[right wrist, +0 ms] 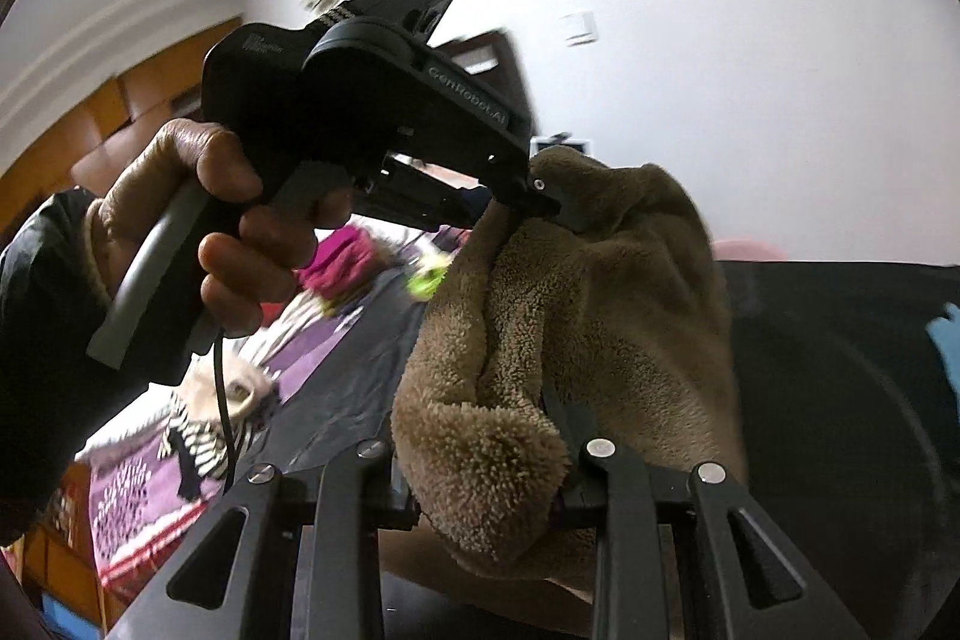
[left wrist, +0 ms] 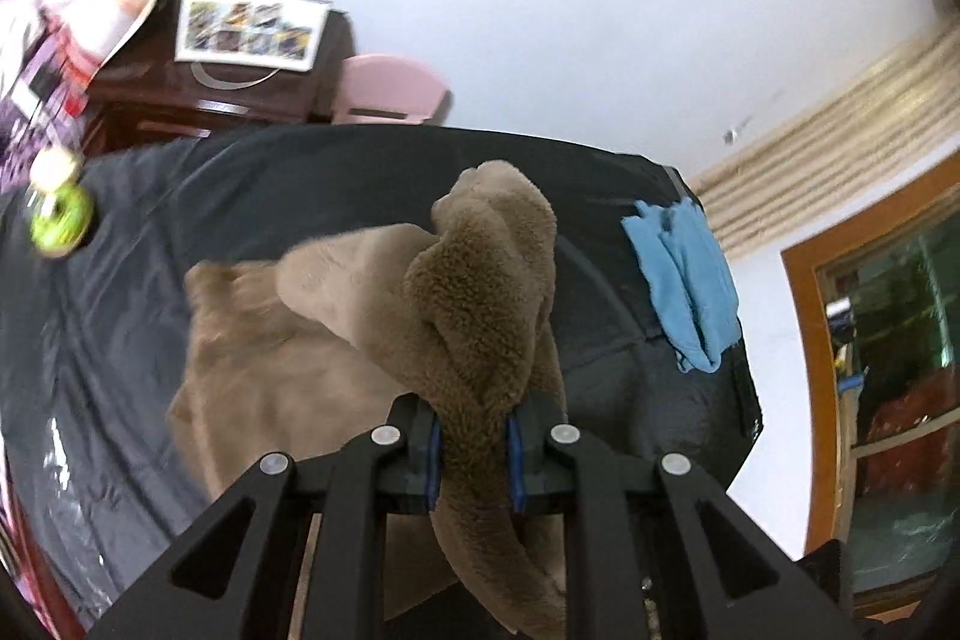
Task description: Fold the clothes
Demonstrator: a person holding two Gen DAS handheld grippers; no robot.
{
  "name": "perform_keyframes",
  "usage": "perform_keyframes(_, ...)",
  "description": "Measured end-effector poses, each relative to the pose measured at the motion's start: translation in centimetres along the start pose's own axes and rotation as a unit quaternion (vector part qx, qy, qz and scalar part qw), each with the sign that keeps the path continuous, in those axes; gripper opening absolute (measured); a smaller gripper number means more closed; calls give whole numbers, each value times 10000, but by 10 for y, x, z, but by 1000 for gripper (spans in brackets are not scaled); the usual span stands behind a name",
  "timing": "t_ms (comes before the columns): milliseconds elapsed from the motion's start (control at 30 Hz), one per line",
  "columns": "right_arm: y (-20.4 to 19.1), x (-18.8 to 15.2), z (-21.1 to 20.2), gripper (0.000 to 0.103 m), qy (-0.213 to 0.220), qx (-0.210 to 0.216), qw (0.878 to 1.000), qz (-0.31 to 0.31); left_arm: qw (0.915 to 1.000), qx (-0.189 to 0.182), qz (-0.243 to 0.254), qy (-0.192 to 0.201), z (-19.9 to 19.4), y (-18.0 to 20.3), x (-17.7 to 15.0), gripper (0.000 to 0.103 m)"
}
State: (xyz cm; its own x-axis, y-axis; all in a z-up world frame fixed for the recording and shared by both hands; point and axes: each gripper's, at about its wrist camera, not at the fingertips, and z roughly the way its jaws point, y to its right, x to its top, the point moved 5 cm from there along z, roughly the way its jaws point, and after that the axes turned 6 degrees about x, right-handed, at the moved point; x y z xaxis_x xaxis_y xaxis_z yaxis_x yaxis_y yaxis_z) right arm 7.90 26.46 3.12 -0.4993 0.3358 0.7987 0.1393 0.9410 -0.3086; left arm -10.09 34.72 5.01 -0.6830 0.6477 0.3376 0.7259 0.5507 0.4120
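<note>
A brown fleece garment [left wrist: 312,352] lies partly on a dark cloth-covered table [left wrist: 120,340], with one part lifted off it. My left gripper [left wrist: 477,454] is shut on a bunched fold of the fleece, which rises in front of the camera. My right gripper [right wrist: 486,490] is shut on another thick fold of the same garment [right wrist: 600,316]. In the right wrist view the left gripper [right wrist: 543,196] shows in a person's hand, its tip pinching the fleece at the top.
A folded blue cloth [left wrist: 690,286] lies at the table's far right edge. A green round object [left wrist: 60,220] sits at the left. A dark wooden desk [left wrist: 240,94] and a pink chair [left wrist: 390,88] stand behind. Colourful clothes [right wrist: 336,256] lie on purple bedding.
</note>
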Motion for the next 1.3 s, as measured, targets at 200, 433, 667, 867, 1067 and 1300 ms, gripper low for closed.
perform_keyframes(200,-49,-35,51,30,-561,83,9976,-395,9987,-188,-478,-26,-2,-78,-28,18)
perform_keyframes(433,-71,-67,96,30,-1102,11,9917,-664,9969,-544,-574,-28,19,-131,-51,19)
perform_keyframes(667,-57,-59,136,31,-1380,-111,9863,-893,9947,-639,-796,-135,49,-159,-66,20)
perform_keyframes(867,-52,-46,154,45,-1398,4,9858,-929,9960,-390,-787,-185,58,-165,-70,35)
perform_keyframes(1067,-70,-42,133,67,-1493,488,9836,-887,9961,133,-868,-118,52,-169,-74,60)
perform_keyframes(1300,-53,-42,46,72,-1140,235,9912,-634,9941,755,-689,356,2,-155,-83,63)
